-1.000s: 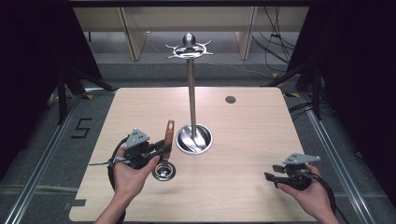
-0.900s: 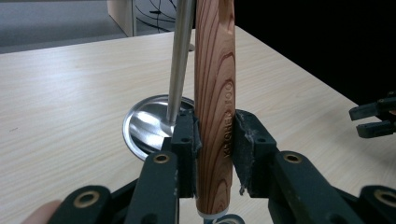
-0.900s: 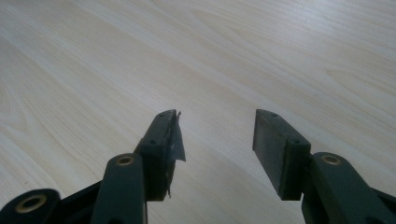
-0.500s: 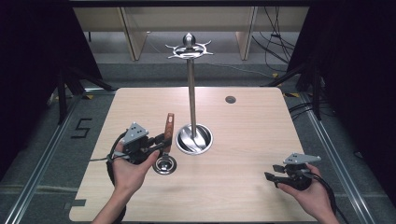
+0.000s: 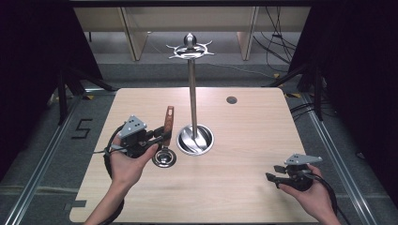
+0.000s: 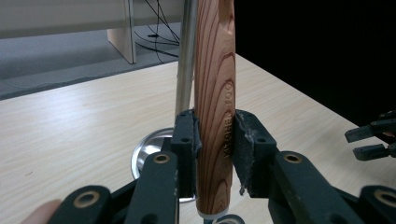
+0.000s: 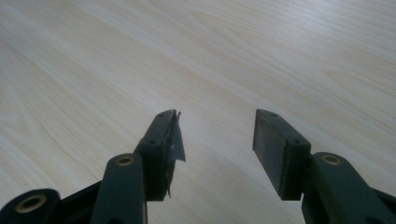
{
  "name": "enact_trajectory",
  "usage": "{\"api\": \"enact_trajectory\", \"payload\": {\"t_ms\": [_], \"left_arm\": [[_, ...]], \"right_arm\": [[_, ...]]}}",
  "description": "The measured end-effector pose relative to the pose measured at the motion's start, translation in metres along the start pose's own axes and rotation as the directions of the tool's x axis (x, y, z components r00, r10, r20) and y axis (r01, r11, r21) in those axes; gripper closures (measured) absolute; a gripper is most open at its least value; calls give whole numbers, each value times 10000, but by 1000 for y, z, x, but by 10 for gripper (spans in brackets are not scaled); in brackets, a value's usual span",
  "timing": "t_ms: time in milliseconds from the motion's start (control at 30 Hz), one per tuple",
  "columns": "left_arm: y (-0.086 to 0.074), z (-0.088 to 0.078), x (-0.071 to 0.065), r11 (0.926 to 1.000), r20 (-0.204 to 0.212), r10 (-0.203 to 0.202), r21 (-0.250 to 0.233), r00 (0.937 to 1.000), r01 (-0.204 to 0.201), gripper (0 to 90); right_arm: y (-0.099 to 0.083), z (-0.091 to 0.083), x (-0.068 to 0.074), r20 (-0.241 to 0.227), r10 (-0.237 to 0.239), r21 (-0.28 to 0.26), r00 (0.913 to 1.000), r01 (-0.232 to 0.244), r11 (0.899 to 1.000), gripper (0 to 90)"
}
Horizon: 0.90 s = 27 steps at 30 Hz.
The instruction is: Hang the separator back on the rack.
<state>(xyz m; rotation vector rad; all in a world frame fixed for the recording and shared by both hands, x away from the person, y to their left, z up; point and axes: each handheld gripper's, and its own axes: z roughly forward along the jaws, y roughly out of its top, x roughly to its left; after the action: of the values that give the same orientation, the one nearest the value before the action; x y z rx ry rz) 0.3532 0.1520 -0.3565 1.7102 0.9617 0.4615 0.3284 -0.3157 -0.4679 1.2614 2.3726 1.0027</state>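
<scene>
A pale wooden table (image 5: 244, 140) with rounded corners stands on a grey floor (image 5: 42, 154). Near its middle rests the round shiny base (image 5: 195, 139) of a tall metal stand, its pole rising straight up. Just left of that base a small round metal cup (image 5: 164, 158) sits low at the tabletop. A small dark round spot (image 5: 231, 100) marks the far side.

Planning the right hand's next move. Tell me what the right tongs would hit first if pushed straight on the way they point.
Probably only the bare table. The right tongs stand open and angle down at the wood, with nothing between or ahead of them in the right gripper view. How far off the surface is, I cannot judge.
</scene>
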Motion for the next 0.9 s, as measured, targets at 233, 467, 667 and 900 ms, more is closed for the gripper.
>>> {"api": "enact_trajectory", "payload": {"t_ms": [233, 467, 667, 900], "left_arm": [[9, 3, 1, 9998, 69, 181, -96, 9998, -180, 703], [20, 3, -4, 9993, 27, 229, -294, 9997, -228, 703], [29, 6, -10, 9984, 7, 248, -510, 9997, -247, 702], [37, 10, -16, 9975, -58, 260, -661, 9996, -263, 703]], "right_arm": [[1, -1, 0, 41, 147, 76, 9999, -147, 9999, 506], [0, 1, -1, 103, -15, -89, 9999, 16, 10000, 505], [0, 1, -1, 96, -3, -127, 10000, 4, 9999, 505], [1, -1, 0, -4, 187, 38, 9998, -187, 9998, 504]]}}
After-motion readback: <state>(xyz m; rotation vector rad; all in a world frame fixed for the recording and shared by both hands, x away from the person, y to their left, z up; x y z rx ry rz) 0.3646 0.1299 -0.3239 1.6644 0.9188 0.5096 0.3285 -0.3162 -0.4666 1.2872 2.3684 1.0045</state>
